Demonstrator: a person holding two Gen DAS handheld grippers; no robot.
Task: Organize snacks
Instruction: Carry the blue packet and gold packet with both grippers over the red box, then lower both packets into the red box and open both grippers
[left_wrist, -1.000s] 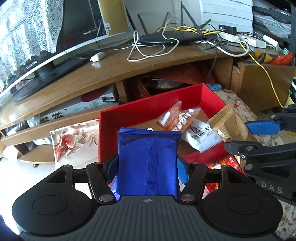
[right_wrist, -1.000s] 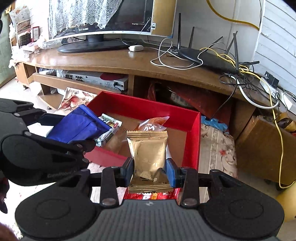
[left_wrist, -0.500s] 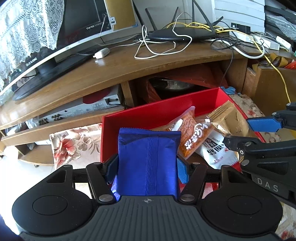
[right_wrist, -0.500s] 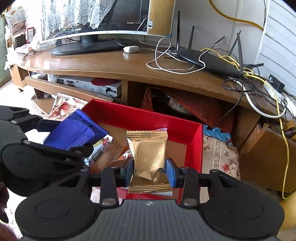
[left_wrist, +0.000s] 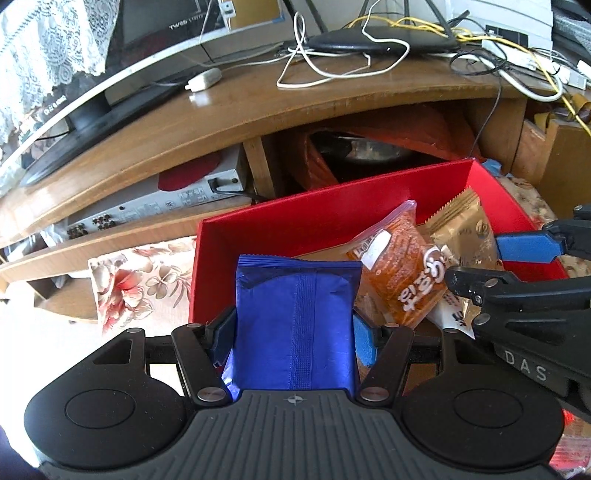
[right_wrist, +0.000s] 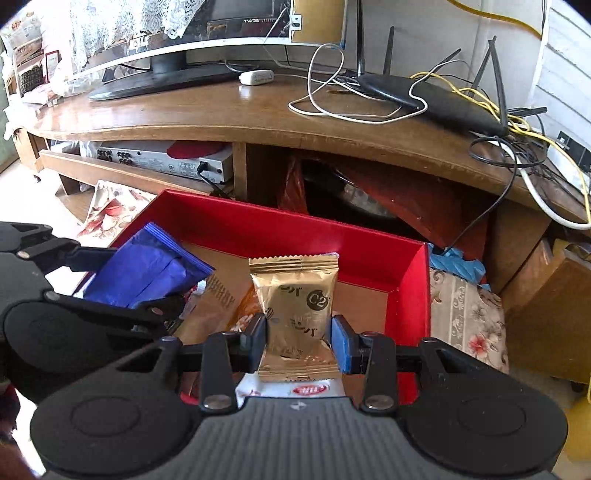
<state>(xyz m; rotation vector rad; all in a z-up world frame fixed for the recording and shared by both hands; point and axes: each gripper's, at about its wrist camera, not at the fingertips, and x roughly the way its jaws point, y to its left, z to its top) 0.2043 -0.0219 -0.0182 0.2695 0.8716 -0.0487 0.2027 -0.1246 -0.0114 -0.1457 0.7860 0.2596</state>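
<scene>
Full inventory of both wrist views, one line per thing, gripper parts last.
box: 1, red, on the floor before the TV stand
blue packet: 1, blue, held over the box's left end
gold packet: 1, gold, held over the box
orange packet: 1, orange, in the box
tan packet: 1, tan, in the box, right side
floral cloth: 1, beige with red flowers, under the box
TV stand: 1, brown wood, behind the box
monitor: 1, black, on the stand, left
router: 1, black, on the stand, right
silver player: 1, silver, on the stand's shelf
left gripper: black, blue fingers, shut on blue packet
right gripper: black, blue fingers, shut on gold packet
</scene>
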